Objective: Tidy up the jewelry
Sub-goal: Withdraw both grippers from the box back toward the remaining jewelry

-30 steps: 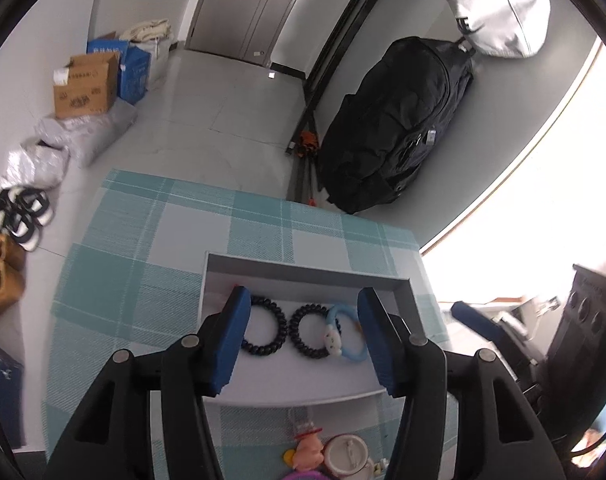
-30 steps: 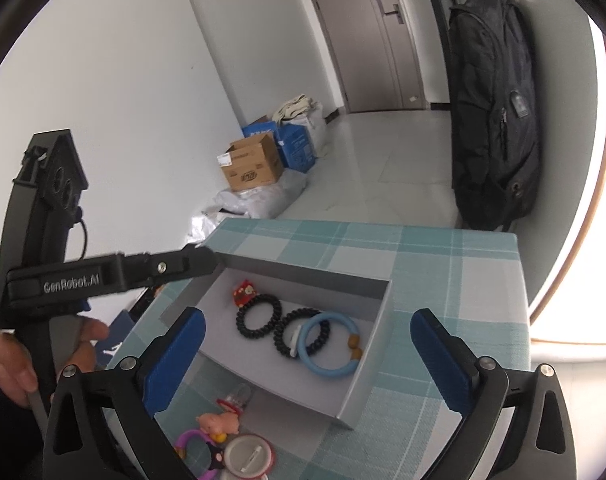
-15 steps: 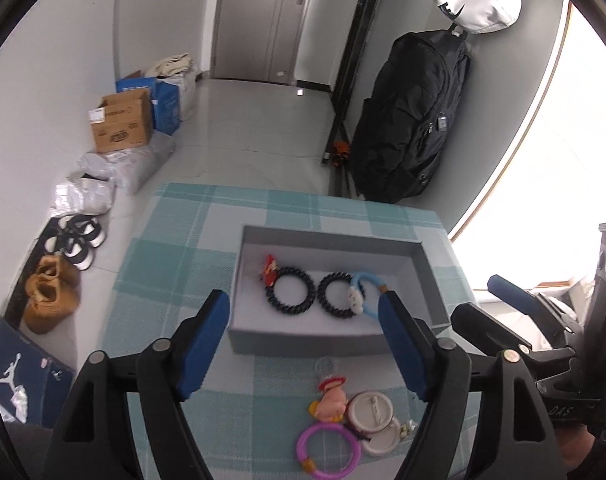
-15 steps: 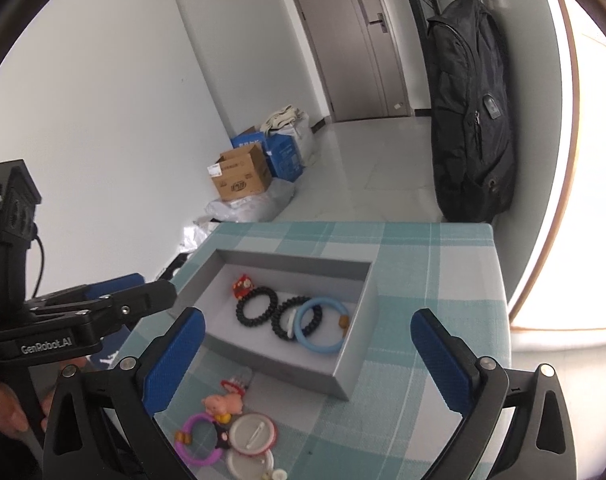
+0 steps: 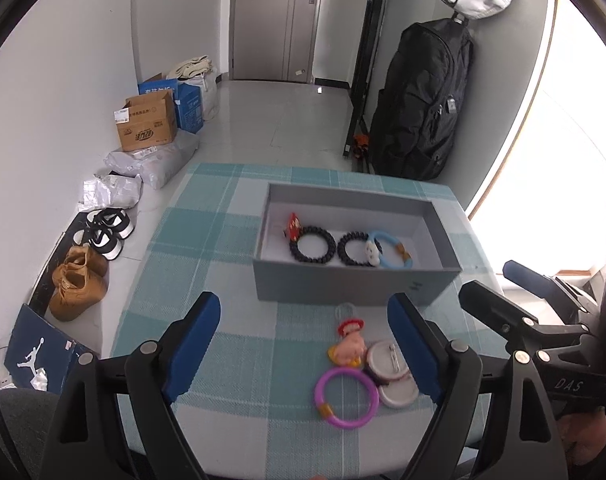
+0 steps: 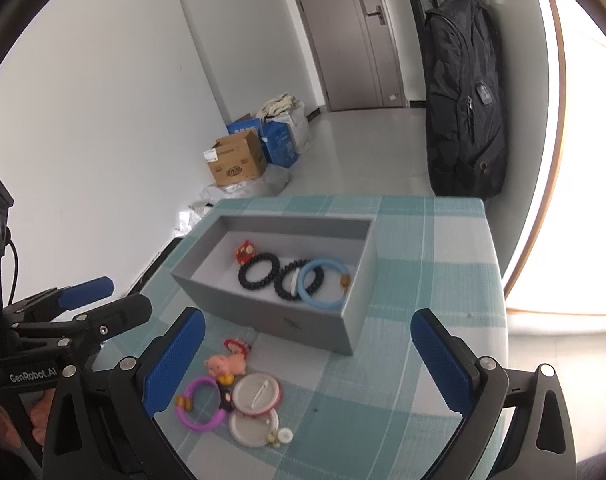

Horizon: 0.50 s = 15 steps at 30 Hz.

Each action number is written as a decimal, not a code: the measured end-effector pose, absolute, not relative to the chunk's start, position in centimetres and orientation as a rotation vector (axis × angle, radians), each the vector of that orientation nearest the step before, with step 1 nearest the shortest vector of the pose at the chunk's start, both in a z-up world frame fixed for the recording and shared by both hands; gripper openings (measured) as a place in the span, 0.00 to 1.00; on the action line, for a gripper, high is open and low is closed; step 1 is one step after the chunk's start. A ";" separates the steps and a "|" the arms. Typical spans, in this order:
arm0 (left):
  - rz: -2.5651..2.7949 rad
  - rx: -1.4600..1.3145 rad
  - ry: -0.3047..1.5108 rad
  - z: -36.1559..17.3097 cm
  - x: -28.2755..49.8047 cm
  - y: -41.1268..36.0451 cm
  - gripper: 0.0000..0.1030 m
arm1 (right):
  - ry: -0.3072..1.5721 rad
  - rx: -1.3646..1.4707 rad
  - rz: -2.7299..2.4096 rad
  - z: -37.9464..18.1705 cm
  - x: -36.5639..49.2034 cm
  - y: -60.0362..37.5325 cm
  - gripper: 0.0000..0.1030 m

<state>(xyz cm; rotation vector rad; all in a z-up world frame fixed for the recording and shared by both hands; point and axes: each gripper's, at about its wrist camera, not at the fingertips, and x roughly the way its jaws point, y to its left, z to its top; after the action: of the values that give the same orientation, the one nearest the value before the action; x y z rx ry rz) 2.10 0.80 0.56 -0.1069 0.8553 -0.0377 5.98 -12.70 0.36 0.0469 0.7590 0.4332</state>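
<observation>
Hovering with both tools spread wide and empty over the checked worktop (image 5: pixel 207 264).
Mid-frame, the grey box (image 5: pixel 355 286) holds two black bead bracelets (image 5: pixel 311 245) and a blue bangle (image 6: pixel 323 283); lower down, a purple bangle (image 5: pixel 346 397), pig charm (image 5: pixel 349 350) and round badges (image 6: pixel 257 394) lie loose between the left tool (image 5: pixel 303 350) and the right tool (image 6: pixel 307 364).

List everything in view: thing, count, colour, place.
box: 1, grey, on the cloth
bead bracelets: 2, black, in the box
ring: 1, blue, in the box, right end
charm: 1, red, in the box, left end
bangle: 1, purple, on the cloth before the box
pig: 1, pink, beside the bangle
badges: 2, round, pale, right of the bangle
cloth: 1, teal check
backpack: 1, black, at the wall
left gripper: open
right gripper: open
</observation>
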 end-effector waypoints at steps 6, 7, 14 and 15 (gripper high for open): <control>-0.063 -0.104 0.880 -0.3 1.1 0.6 0.80 | 0.799 0.053 0.425 -0.3 4.9 -13.1 1.00; -0.068 -0.105 0.885 -0.5 1.0 0.5 0.80 | 0.800 0.054 0.425 -0.2 4.7 -13.1 1.00; -0.103 -0.100 0.945 -2.2 -0.1 0.5 0.80 | 0.816 0.053 0.399 -0.5 3.8 -13.3 1.00; -0.111 -0.101 0.959 -2.5 -0.2 0.4 0.80 | 0.818 0.051 0.393 -0.5 3.7 -13.3 1.00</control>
<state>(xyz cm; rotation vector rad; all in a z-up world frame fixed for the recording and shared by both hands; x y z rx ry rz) -0.24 0.44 -2.46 -0.1005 0.9588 -0.1106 3.74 -13.31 -0.52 0.0506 0.8179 0.3928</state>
